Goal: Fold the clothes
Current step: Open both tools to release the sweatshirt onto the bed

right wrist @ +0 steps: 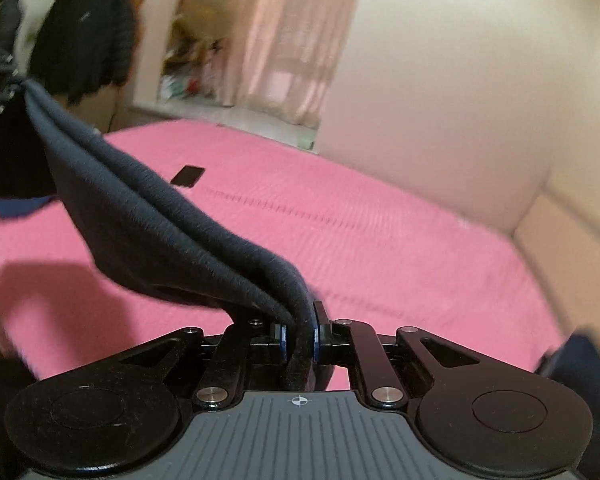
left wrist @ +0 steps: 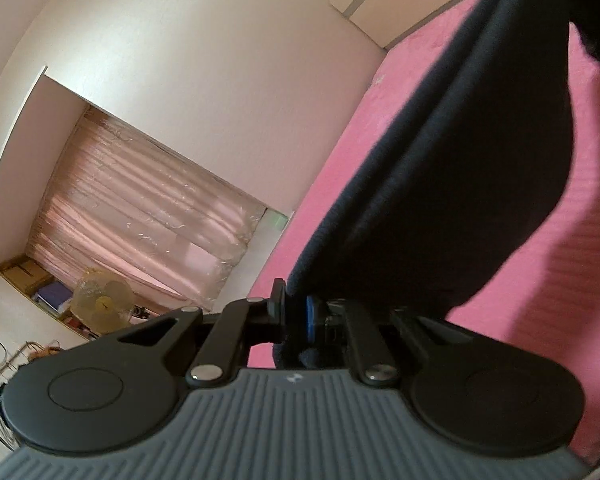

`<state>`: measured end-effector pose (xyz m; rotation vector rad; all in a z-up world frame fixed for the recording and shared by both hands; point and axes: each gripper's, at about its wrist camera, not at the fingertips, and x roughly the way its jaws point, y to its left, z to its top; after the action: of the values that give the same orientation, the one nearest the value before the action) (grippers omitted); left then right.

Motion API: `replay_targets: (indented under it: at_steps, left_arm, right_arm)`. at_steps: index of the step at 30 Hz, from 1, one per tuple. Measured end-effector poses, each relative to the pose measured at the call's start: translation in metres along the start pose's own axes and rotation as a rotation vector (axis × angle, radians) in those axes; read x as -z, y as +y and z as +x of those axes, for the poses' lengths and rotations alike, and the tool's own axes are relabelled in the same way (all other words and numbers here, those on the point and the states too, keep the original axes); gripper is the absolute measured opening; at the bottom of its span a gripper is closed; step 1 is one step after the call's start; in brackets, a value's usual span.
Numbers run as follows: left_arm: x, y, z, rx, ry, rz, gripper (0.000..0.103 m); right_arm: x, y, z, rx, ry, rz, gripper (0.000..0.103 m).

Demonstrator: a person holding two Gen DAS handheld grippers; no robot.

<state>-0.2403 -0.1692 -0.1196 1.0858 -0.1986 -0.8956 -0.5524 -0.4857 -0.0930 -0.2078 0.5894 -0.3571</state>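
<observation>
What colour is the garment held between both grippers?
Dark navy garment, seen best in the right wrist view, above the pink bedspread.

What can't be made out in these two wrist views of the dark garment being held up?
- Dark garment: its type and full shape; both views crop it and folds hide the rest.
- Left gripper, right wrist view: cut by the frame edge, blurred.
- Small dark flat object on the pink bedspread: too small and blurred to identify.
- Shelf clutter: motion blur.

Black tool (right wrist: 300, 338) linkages, silver screws, blue pads (left wrist: 310, 320), ribbed grey body
</observation>
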Motion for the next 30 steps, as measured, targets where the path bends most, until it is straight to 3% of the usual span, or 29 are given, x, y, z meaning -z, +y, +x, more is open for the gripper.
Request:
replay_targets:
  at_steps: [3, 7, 9, 11, 15, 17, 18, 19, 22, 26, 30]
  left_arm:
    - [0.004, -0.017, 0.021, 0.083, 0.037, -0.025, 0.011]
    - [0.019, -0.059, 0.089, 0.241, 0.128, -0.030, 0.017]
    - [0.028, -0.081, 0.125, 0.263, 0.172, -0.011, 0.015]
    - [0.034, -0.093, 0.155, 0.258, 0.202, 0.002, 0.013]
    - [0.041, -0.092, 0.196, 0.284, 0.225, -0.011, 0.014]
    - [0.046, -0.090, 0.210, 0.269, 0.223, -0.009, 0.021]
    - [0.048, -0.090, 0.219, 0.246, 0.227, -0.007, 0.033]
    - [0.050, -0.090, 0.228, 0.217, 0.235, -0.003, 0.039]
    - [0.052, -0.084, 0.233, 0.172, 0.244, -0.021, 0.038]
    - [0.052, -0.073, 0.214, 0.198, 0.222, -0.056, 0.048]
    - [0.056, -0.072, 0.200, 0.280, 0.224, -0.048, 0.063]
  right_arm:
    - [-0.001, -0.009, 0.010, -0.010, 0.072, -0.072, 0.009]
    - [0.028, -0.032, 0.093, -0.097, 0.243, -0.026, 0.010]
    - [0.045, -0.040, 0.139, -0.131, 0.313, -0.025, 0.014]
    - [0.066, -0.048, 0.181, -0.101, 0.369, 0.000, 0.064]
    - [0.075, -0.071, 0.216, -0.099, 0.366, 0.136, 0.066]
    - [0.083, -0.078, 0.216, -0.102, 0.371, 0.154, 0.066]
    - [0.087, -0.081, 0.215, -0.093, 0.373, 0.153, 0.066]
    - [0.091, -0.086, 0.211, -0.073, 0.375, 0.164, 0.066]
    - [0.106, -0.103, 0.195, -0.019, 0.378, 0.215, 0.067]
    - [0.110, -0.111, 0.172, -0.002, 0.340, 0.267, 0.068]
    - [0.096, -0.098, 0.152, -0.097, 0.250, 0.250, 0.068]
